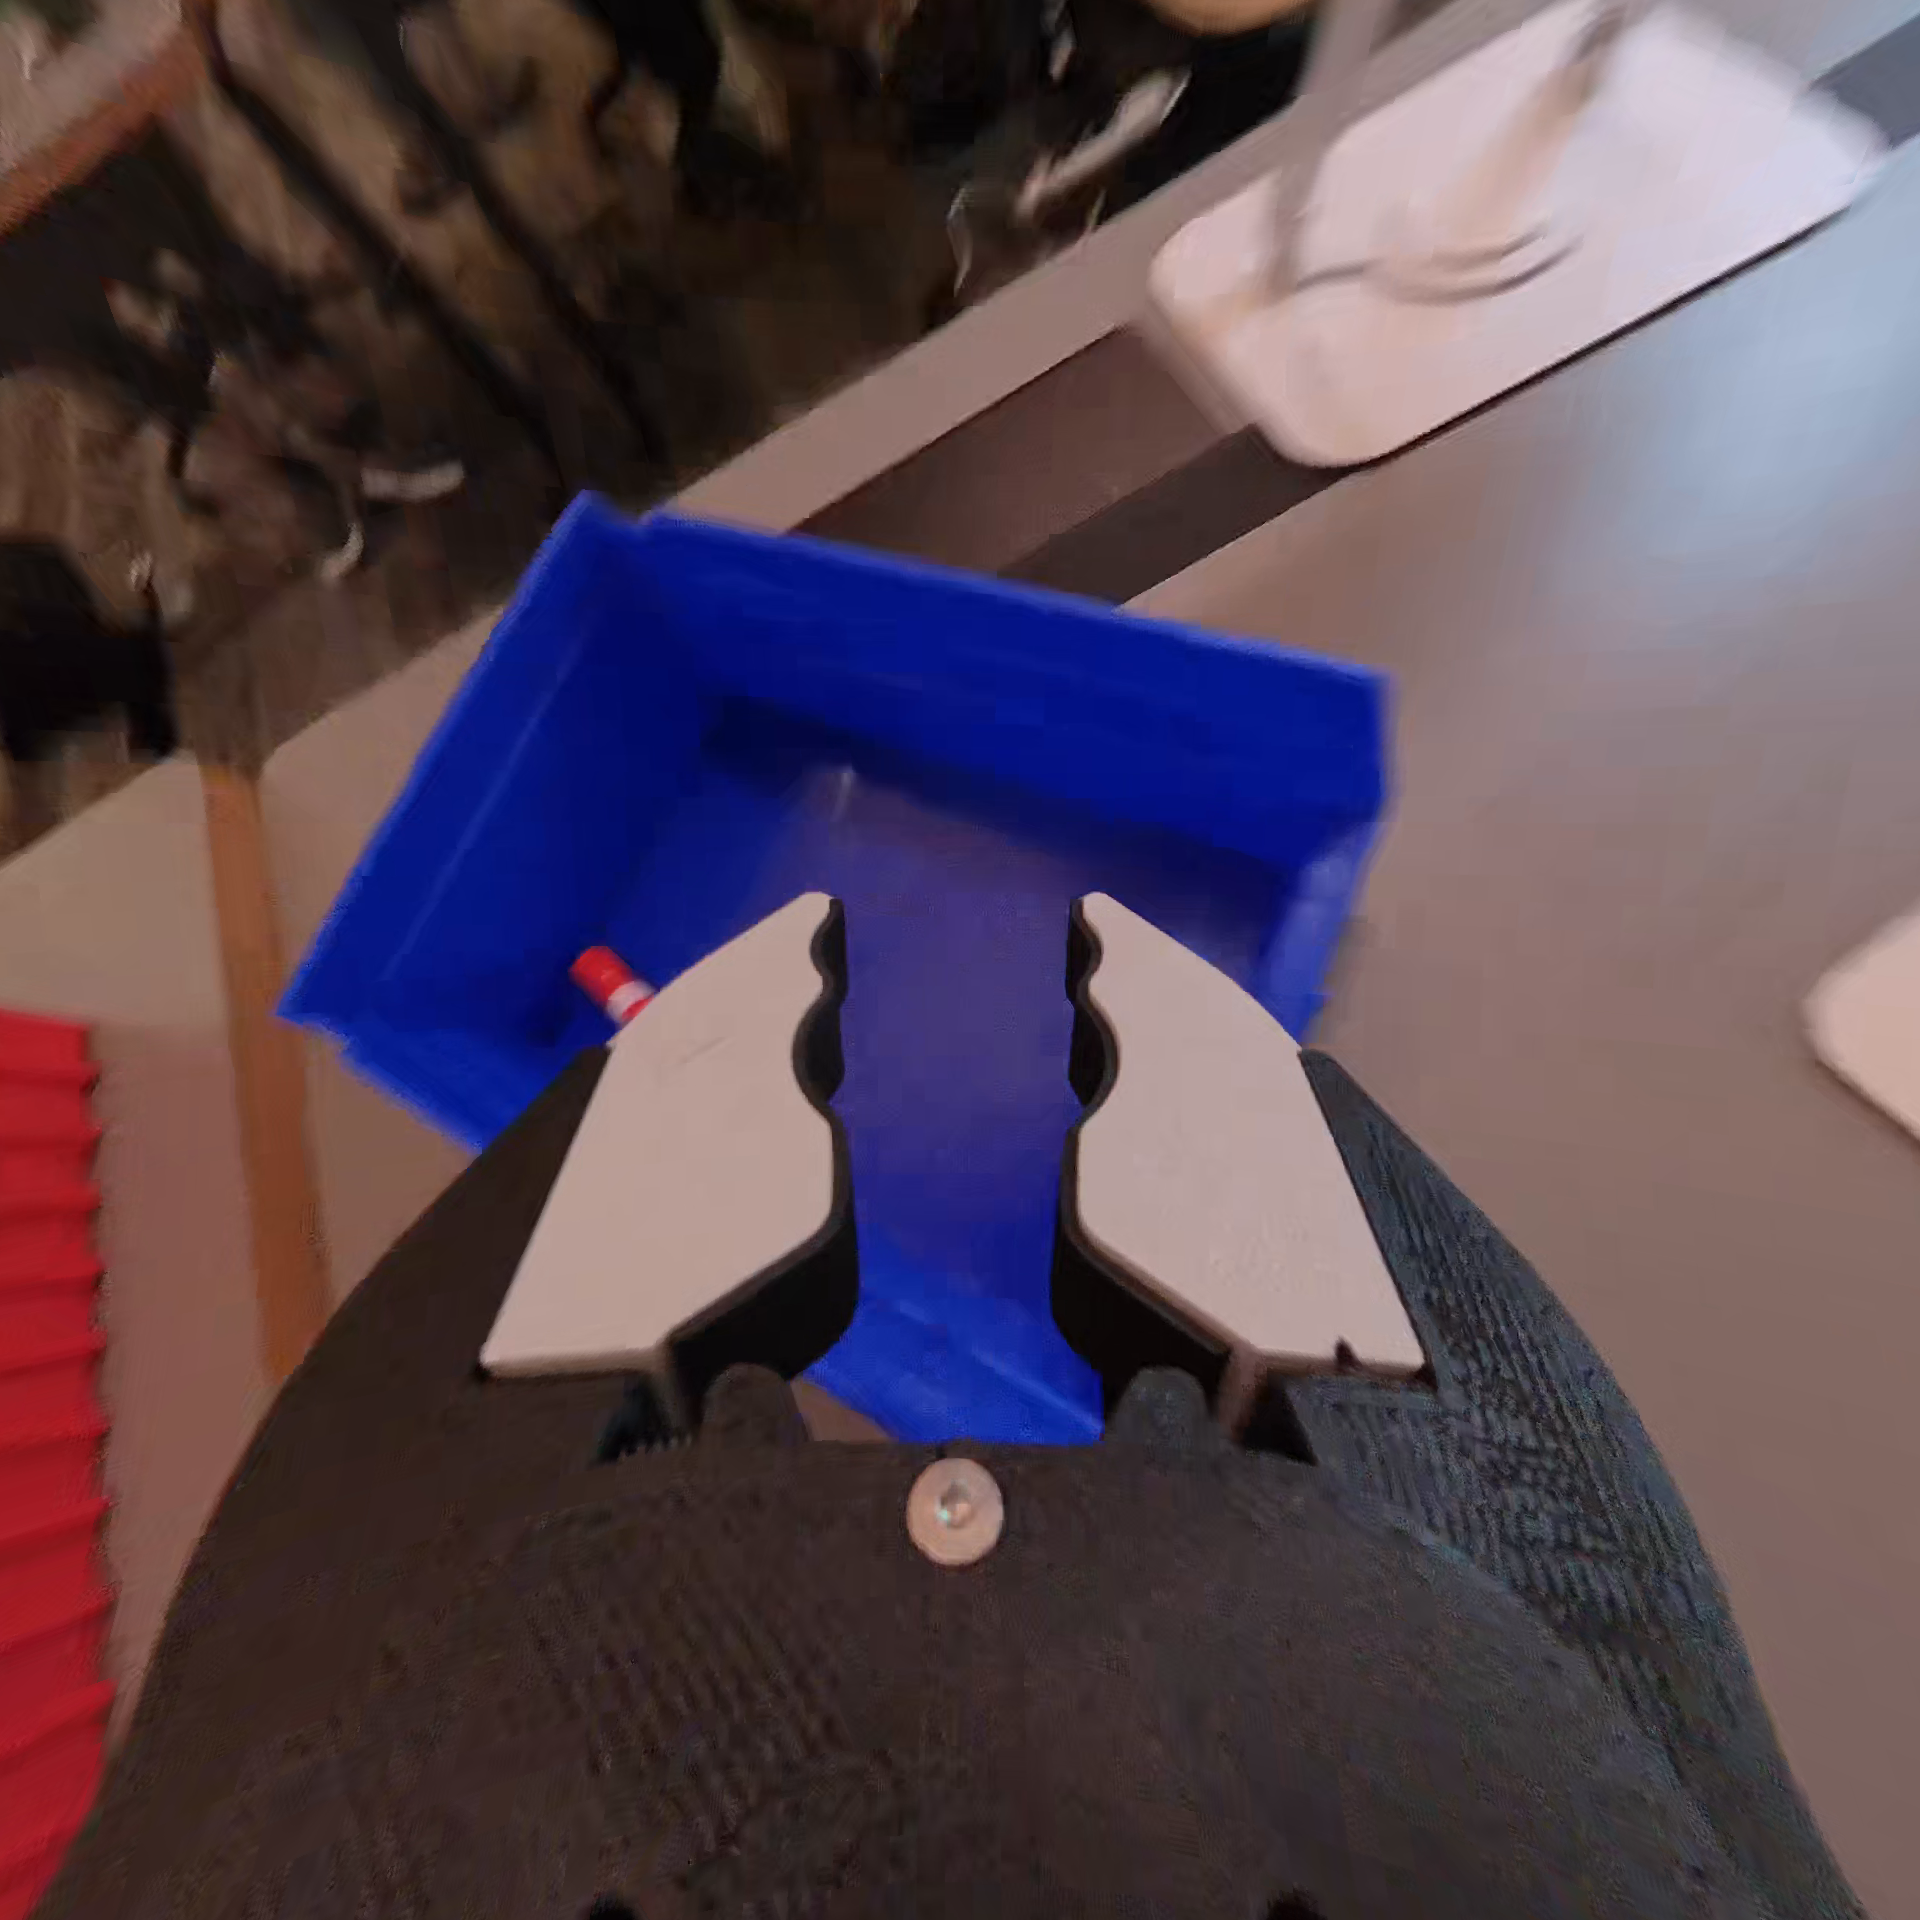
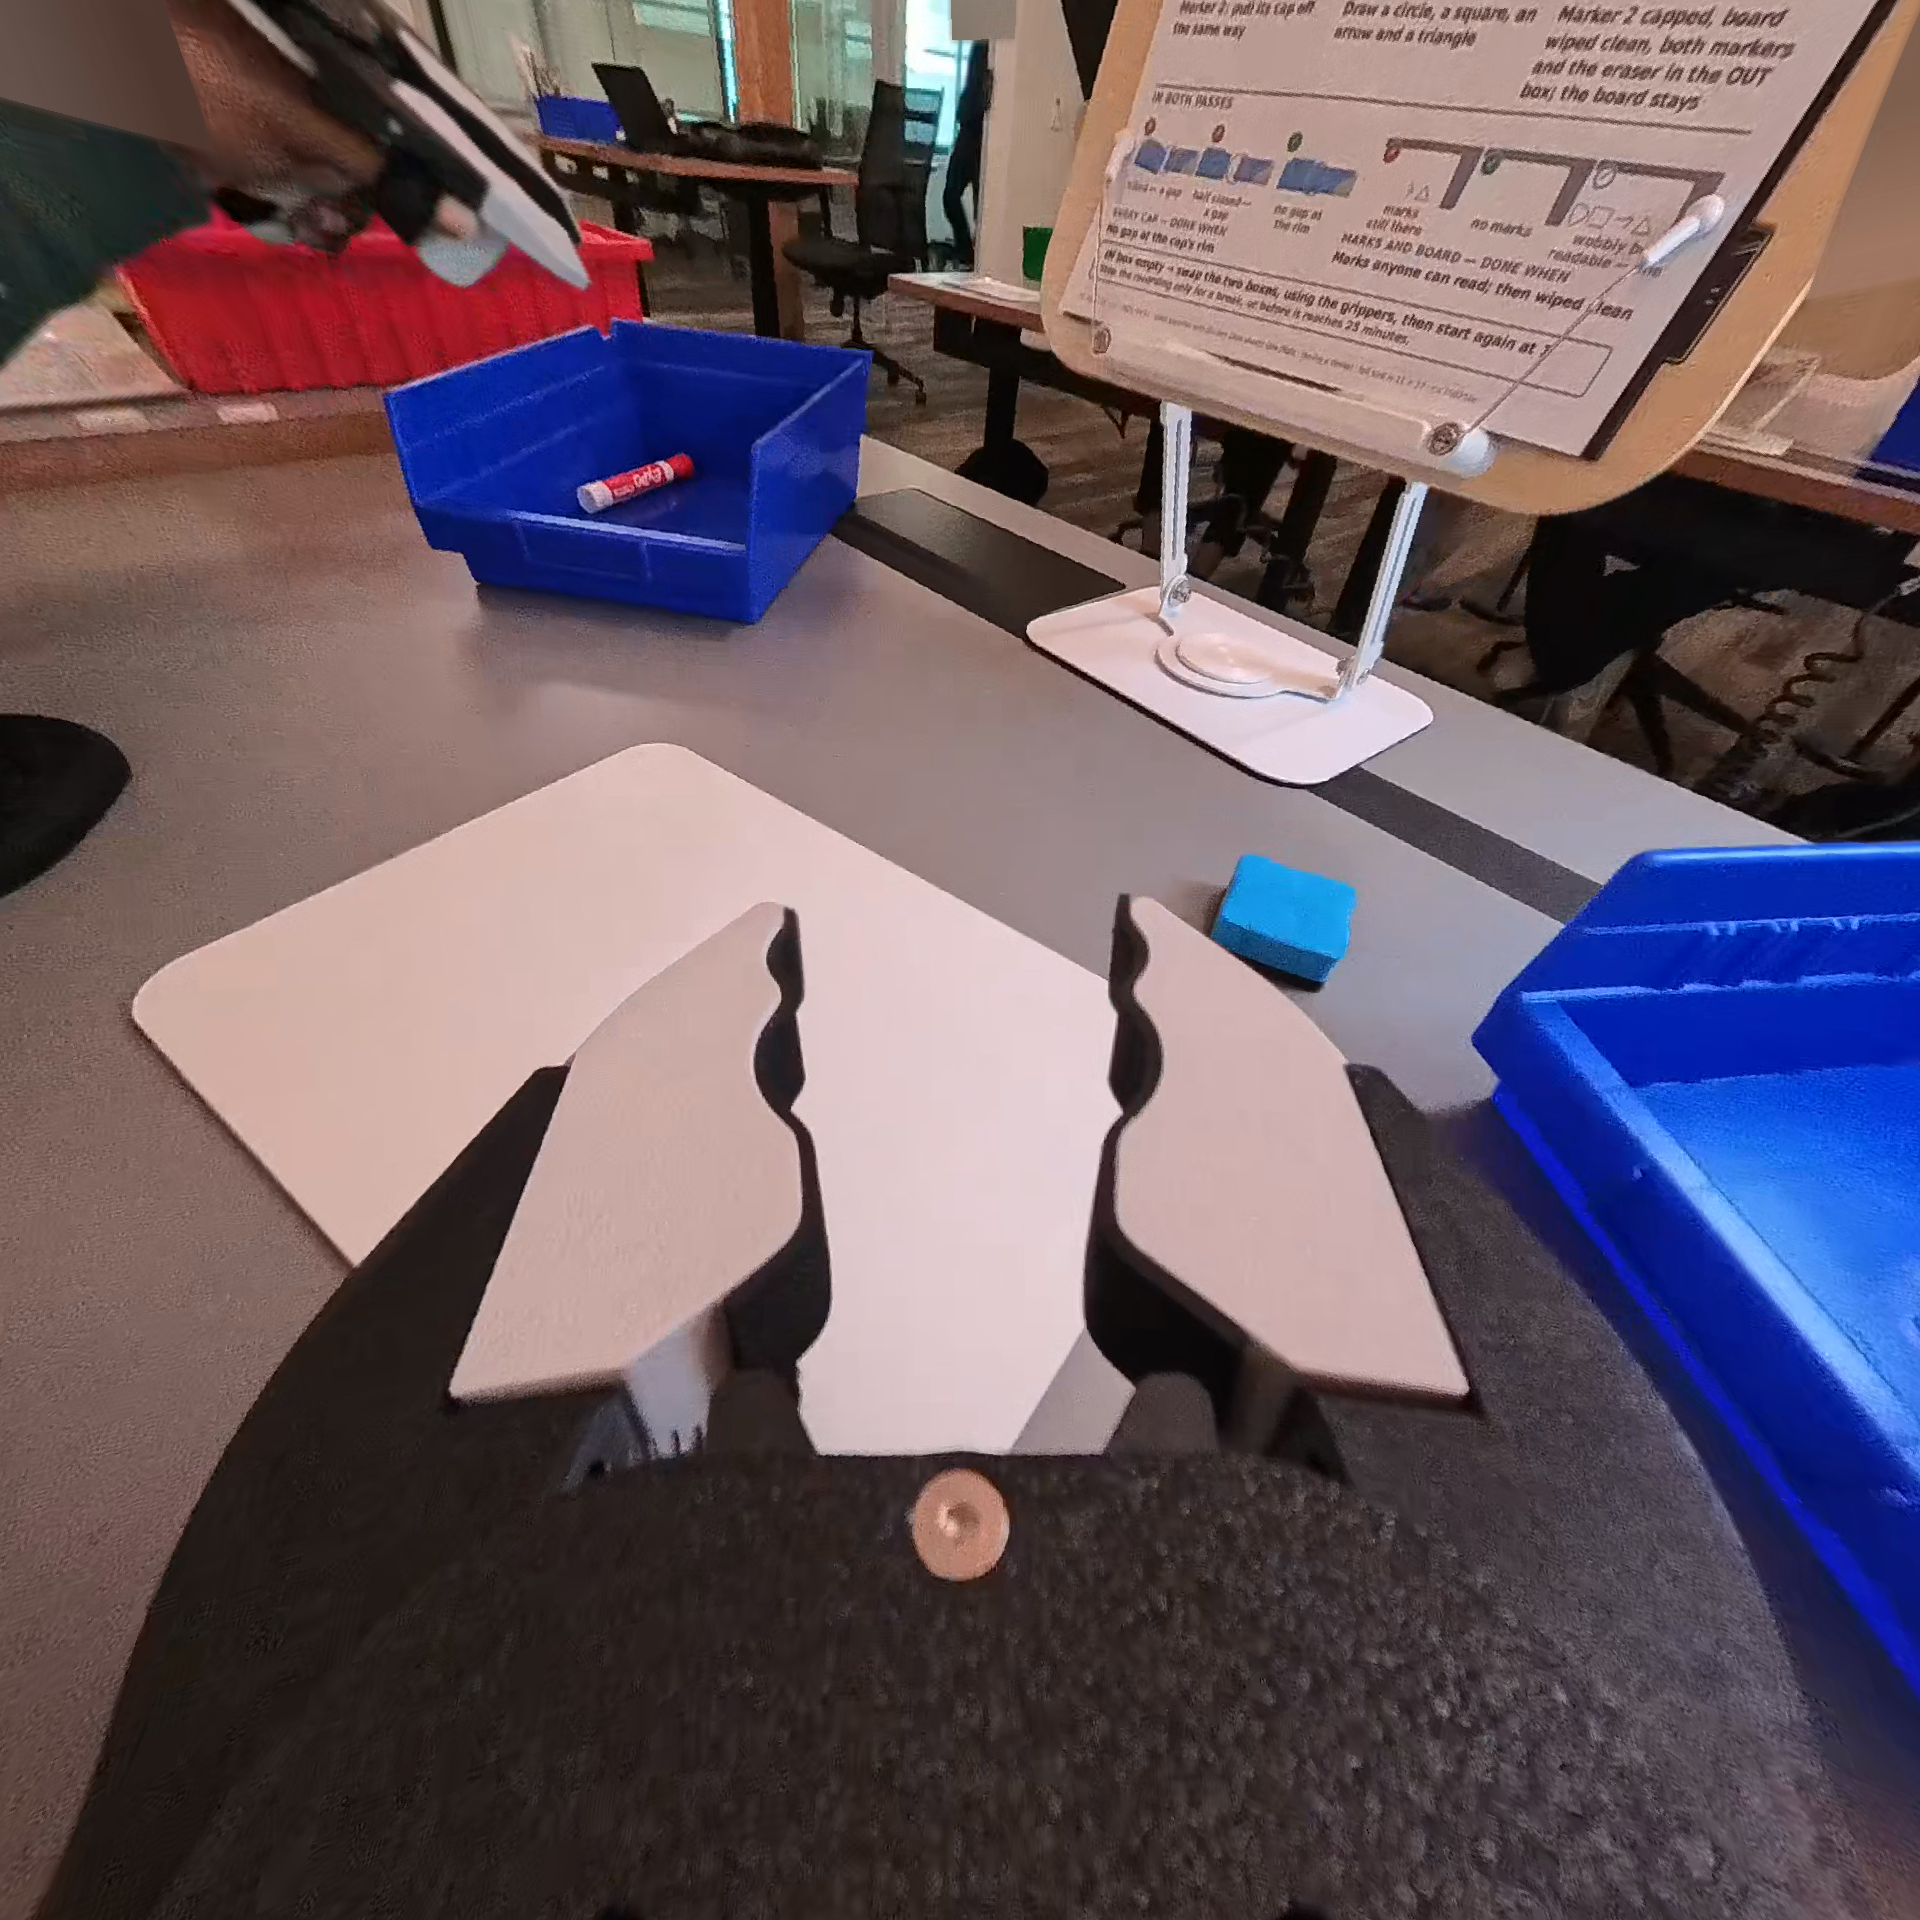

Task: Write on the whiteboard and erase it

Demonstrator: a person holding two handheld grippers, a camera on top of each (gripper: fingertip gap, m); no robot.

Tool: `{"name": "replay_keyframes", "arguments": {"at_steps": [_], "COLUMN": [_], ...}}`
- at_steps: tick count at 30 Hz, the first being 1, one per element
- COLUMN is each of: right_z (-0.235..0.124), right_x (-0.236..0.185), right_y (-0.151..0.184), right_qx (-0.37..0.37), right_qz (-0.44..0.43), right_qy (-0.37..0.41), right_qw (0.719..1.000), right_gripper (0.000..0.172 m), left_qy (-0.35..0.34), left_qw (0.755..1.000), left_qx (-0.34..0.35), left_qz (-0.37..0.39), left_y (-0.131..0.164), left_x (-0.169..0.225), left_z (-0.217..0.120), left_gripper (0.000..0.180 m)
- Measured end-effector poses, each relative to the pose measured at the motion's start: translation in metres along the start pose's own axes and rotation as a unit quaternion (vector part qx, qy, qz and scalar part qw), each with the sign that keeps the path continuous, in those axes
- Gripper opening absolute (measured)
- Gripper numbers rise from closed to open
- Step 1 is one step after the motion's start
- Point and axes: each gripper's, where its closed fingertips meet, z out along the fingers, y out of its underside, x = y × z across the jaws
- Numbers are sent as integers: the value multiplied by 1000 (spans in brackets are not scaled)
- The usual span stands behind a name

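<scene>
Both fingers apart, bare; right gripper (image 2: 956, 914) over whiteboard (image 2: 436, 1018) (eraser (image 2: 1286, 916) beside edge).

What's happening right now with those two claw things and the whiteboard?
Left gripper open, empty, over blue bin holding red marker. Right gripper open above blank whiteboard. Eraser beside it. Nothing blocking.

Both wrist views share the blue bin (image 1: 1039, 644).

The right gripper (image 2: 956, 914) hangs open and bare over a whiteboard (image 2: 520, 987) on the grey table (image 2: 312, 665). A blue eraser (image 2: 1285, 916) lies just right of it. Far left, a red marker (image 2: 636, 482) lies in a blue bin (image 2: 623, 561), with the left gripper (image 2: 509, 223) above it.
</scene>
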Motion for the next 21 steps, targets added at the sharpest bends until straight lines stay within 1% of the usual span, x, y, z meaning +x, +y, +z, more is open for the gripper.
{"name": "replay_keyframes", "arguments": {"at_steps": [2, 3, 5, 8, 11, 15, 18, 21], "right_z": [4, 6, 7, 9, 13, 14, 15, 16], "right_x": [-2, -3, -6, -7, -6, -4, -1, -1], "right_y": [9, 14, 18, 20, 26, 33, 31, 28], "right_qx": [-1, -11, -22, -24, -29, -33, -25, -18], "right_qz": [-3, -5, -18, -21, -1, 12, 26, 35], "right_qy": [-3, -6, -8, -15, -26, -30, -36, -41], "right_qw": [1000, 1000, 1000, 999, 999, 999, 999, 998], "right_gripper": [56, 56, 56, 56, 56, 55, 55, 54], "left_qy": [-30, -35, -38, -60, -62, -56, -74, -62], "left_qw": [995, 988, 970, 944, 922, 892, 880, 870], "left_qx": [-95, -146, -233, -319, -378, -445, -467, -487], "left_qz": [-27, -41, -61, -64, -61, -57, -47, -44], "left_y": [21, 35, 63, 88, 105, 129, 135, 137], "left_x": [-41, -55, -72, -89, -95, -101, -109, -108], "left_z": [27, 41, 65, 92, 112, 124, 128, 127], "left_gripper": [43, 45, 47, 46, 45, 39, 35, 31]}}
